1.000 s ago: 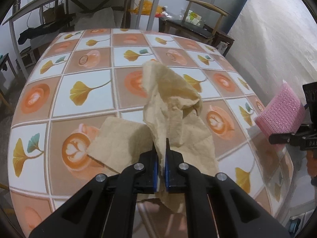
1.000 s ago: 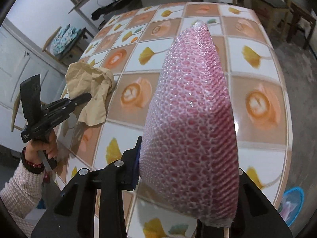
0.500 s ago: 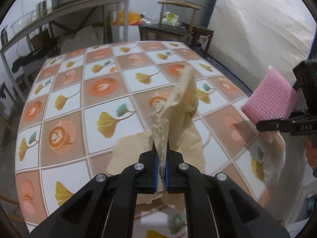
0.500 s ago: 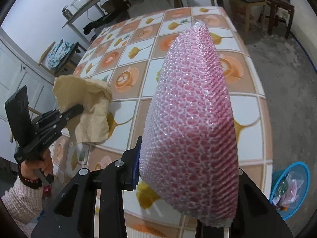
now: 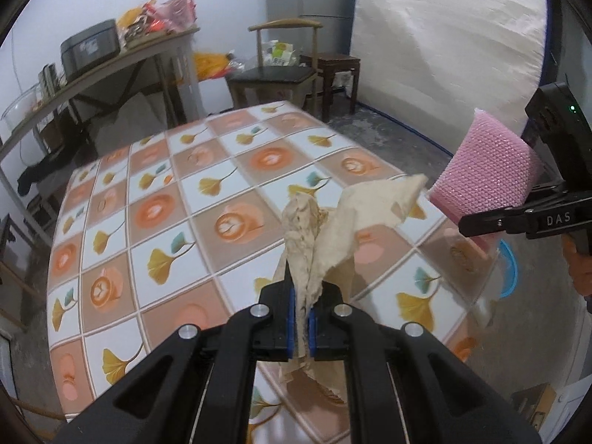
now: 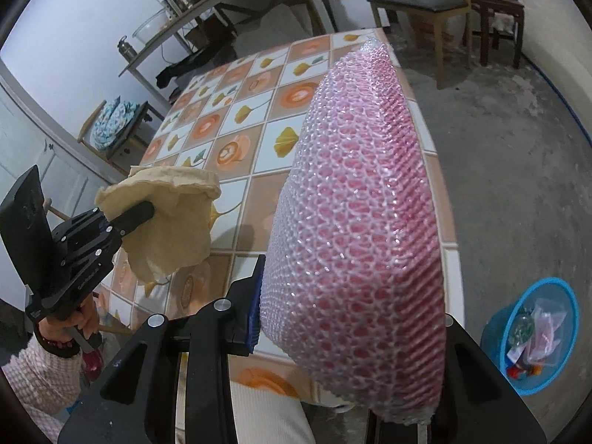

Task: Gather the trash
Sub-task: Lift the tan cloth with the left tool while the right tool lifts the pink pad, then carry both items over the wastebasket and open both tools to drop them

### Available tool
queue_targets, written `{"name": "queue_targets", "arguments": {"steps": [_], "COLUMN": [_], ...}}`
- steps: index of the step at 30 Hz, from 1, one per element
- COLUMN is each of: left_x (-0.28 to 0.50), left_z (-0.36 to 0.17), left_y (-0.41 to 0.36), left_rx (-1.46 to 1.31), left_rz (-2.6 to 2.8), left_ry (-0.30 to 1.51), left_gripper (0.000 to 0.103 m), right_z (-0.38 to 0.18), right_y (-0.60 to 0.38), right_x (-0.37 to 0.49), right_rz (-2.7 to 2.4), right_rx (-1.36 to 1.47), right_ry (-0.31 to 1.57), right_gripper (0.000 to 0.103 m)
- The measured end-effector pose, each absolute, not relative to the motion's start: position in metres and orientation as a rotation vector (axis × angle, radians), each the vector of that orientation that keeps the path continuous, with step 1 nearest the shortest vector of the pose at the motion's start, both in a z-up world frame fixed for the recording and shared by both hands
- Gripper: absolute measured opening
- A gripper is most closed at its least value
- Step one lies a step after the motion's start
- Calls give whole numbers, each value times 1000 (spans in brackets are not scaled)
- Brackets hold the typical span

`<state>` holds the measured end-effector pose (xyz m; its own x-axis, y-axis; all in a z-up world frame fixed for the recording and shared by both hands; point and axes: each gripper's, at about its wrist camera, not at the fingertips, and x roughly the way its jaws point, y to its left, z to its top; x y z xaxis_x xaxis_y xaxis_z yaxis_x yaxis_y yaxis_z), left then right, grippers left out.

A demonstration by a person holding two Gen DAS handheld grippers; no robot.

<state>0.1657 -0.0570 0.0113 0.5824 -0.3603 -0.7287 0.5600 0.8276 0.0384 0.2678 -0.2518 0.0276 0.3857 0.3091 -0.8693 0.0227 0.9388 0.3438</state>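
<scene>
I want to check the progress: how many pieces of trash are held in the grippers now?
2. The crumpled brown paper is clamped in the left gripper; the pink bubble wrap is held in the right gripper.

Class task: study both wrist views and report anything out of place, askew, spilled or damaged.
Nothing is spilled or broken. The brown paper in the left gripper is crumpled and ragged-edged, as trash would be. The pink bubble-wrap pouch sits intact in the right gripper. The blue bin stands upright on the floor.
</scene>
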Motion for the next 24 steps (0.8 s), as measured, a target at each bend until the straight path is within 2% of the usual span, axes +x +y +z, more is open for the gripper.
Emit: {"name": "queue_targets", "arguments": {"steps": [13, 18, 24], "left_x": [129, 121, 108], "left_z": [39, 45, 26], "left_y": [-134, -197, -310], "left_rx": [332, 318, 335], "left_rz": [-673, -825, -1048], "left_ry": [729, 747, 876], "left_gripper": [5, 5, 5], "right_z": [44, 44, 16], "right_y": [-328, -389, -474], "right_x": [201, 152, 74], "right_rz": [45, -133, -364], "right_rx": [418, 478, 643], "right_ry": [1086, 1059, 1046], "right_gripper": [31, 31, 31]}}
